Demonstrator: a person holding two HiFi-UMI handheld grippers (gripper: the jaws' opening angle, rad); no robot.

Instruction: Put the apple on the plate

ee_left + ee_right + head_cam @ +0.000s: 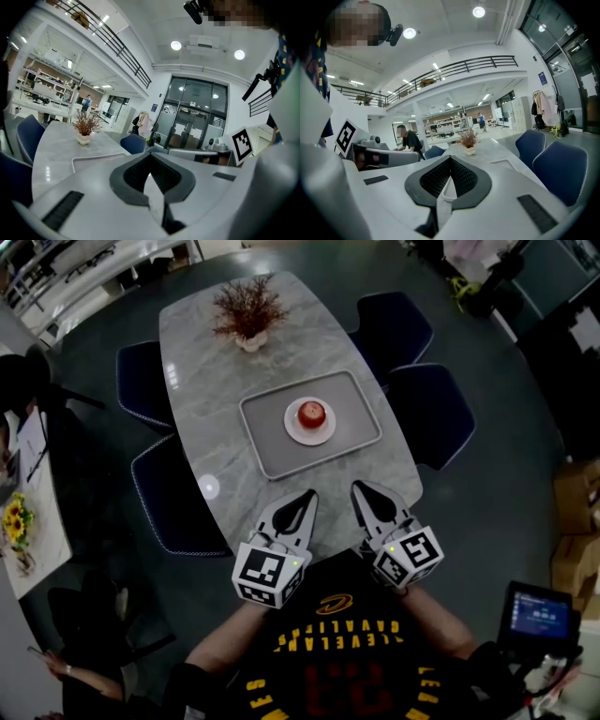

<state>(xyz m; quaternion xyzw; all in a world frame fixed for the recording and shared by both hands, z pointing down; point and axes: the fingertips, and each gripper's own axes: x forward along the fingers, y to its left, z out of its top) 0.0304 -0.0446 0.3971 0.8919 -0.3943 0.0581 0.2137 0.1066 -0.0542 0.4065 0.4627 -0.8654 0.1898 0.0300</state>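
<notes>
A red apple (311, 413) sits on a small white plate (309, 435), which stands in the middle of a grey tray (267, 442) on the marble table (211, 399). Both grippers hover side by side over the table's near edge, short of the tray and pointing at it. My left gripper (309, 494) has its jaws together with nothing between them. My right gripper (356, 486) looks the same, its jaws closed and nothing held. In the left gripper view the left gripper (150, 157) hides the apple; only the tray's rim (93, 157) shows. The right gripper (450, 160) likewise hides the apple in its own view.
A dried plant in a small pot (249, 313) stands at the table's far end. Dark blue chairs (427, 409) flank both long sides. Sunflowers (15, 519) lie on a side surface at left. A person (408, 139) sits at a desk far behind.
</notes>
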